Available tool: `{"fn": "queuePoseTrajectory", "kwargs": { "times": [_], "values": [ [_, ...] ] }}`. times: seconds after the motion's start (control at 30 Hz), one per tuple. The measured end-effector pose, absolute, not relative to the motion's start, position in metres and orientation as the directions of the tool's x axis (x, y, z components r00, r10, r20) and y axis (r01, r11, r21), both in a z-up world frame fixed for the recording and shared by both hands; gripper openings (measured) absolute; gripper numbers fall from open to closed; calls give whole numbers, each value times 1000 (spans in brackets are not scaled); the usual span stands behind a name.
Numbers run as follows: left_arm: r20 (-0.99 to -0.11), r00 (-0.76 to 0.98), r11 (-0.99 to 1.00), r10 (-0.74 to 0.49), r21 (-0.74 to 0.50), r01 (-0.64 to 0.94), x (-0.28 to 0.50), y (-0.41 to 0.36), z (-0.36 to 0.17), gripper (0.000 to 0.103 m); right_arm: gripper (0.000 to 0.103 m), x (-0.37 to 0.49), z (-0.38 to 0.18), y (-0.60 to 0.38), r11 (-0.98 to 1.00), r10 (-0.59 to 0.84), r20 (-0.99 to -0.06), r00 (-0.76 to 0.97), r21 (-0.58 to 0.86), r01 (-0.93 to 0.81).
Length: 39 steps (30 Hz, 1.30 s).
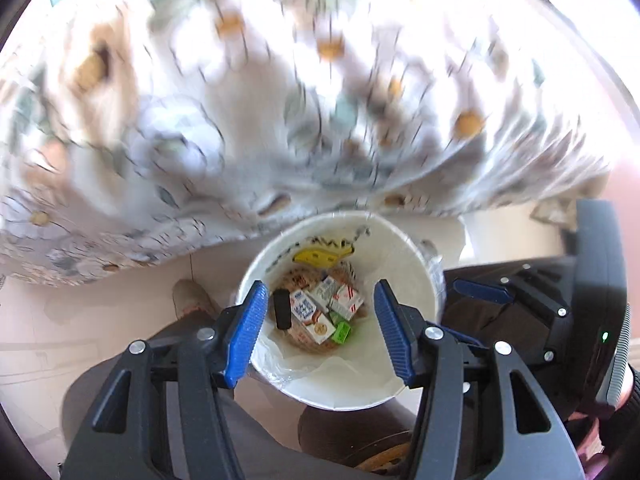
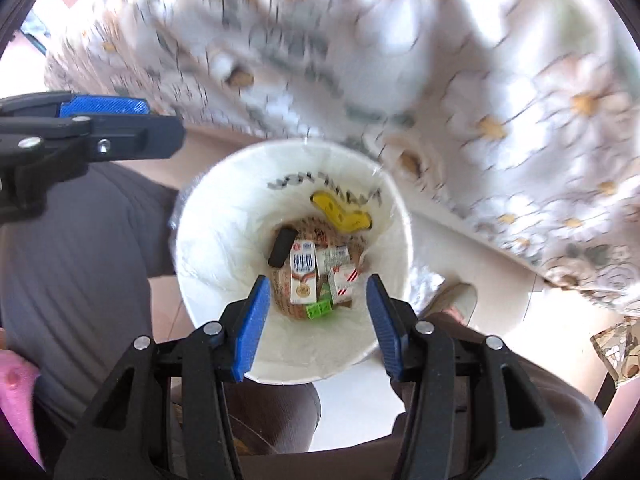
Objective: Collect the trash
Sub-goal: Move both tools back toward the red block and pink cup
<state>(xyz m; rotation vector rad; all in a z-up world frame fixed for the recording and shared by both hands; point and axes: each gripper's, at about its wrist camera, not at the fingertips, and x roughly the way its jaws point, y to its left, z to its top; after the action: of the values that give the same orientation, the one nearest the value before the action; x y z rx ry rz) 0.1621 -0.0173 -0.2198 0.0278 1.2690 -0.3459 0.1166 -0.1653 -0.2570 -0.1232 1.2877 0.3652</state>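
Both grippers, left gripper (image 1: 320, 322) and right gripper (image 2: 316, 320), hang with empty, half-open fingers above the white bin (image 2: 224, 216) holding milk boxes (image 2: 303, 276), so more trash needs finding next.

Both wrist views steeply downward, above the shared bin (image 1: 416, 256) (image 2: 208, 248)

I am in a home, it seems. A daisy-printed cotton tablecloth (image 1: 280, 100) drapes a table above pale floor tiles (image 1: 120, 308). My white plastic-lined waste bin (image 2: 224, 240) holds milk cartons (image 2: 302, 276).
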Motion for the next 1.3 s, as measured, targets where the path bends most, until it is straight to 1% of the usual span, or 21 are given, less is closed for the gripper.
{"fn": "queuePoseTrajectory", "kwargs": {
  "times": [0.1, 0.2, 0.27, 0.33, 0.4, 0.57, 0.6, 0.67, 0.83, 0.93, 1.03, 1.13, 1.3],
  "values": [
    [-916, 308, 950, -259, -184, 251, 162, -15, -181, 63, 51, 119, -214, -178, 932, 216, -921, 325, 96, -349],
    [-885, 378, 957, -270, -202, 210, 167, -14, -146, 64, 56, 123, -171, -191, 926, 208, -881, 426, 37, -375],
    [-866, 419, 960, -272, -215, 180, 173, -14, -121, 64, 56, 127, -140, -198, 923, 216, -852, 476, 19, -385],
    [-851, 449, 961, -273, -224, 159, 182, -15, -99, 65, 60, 136, -113, -206, 921, 225, -827, 515, 7, -390],
    [-838, 470, 960, -278, -228, 161, 191, -19, -82, 71, 62, 146, -89, -214, 916, 237, -806, 543, -1, -402],
    [-813, 529, 967, -243, -157, 202, 227, -29, -51, 75, 65, 179, -40, -231, 901, 263, -756, 599, -30, -432],
    [-810, 536, 966, -238, -143, 214, 235, -31, -47, 78, 67, 187, -31, -232, 898, 265, -746, 611, -40, -438],
    [-803, 557, 968, -213, -94, 234, 251, -33, -41, 81, 69, 206, -18, -233, 895, 259, -724, 640, -69, -440],
    [-789, 591, 953, -168, 23, 302, 294, -34, -33, 82, 75, 268, 0, -232, 883, 243, -697, 674, -129, -452],
    [-793, 580, 935, -186, 38, 353, 323, -34, -35, 83, 79, 311, 5, -228, 864, 229, -694, 683, -179, -471],
    [-800, 562, 909, -209, 53, 413, 352, -33, -44, 83, 79, 356, 5, -222, 843, 225, -705, 673, -206, -497],
    [-807, 553, 888, -207, 82, 453, 381, -34, -55, 83, 79, 405, 1, -214, 822, 204, -718, 665, -244, -515],
    [-812, 517, 839, -270, 65, 541, 424, -38, -75, 83, 79, 477, -17, -192, 773, 133, -749, 649, -332, -541]
  ]
}}
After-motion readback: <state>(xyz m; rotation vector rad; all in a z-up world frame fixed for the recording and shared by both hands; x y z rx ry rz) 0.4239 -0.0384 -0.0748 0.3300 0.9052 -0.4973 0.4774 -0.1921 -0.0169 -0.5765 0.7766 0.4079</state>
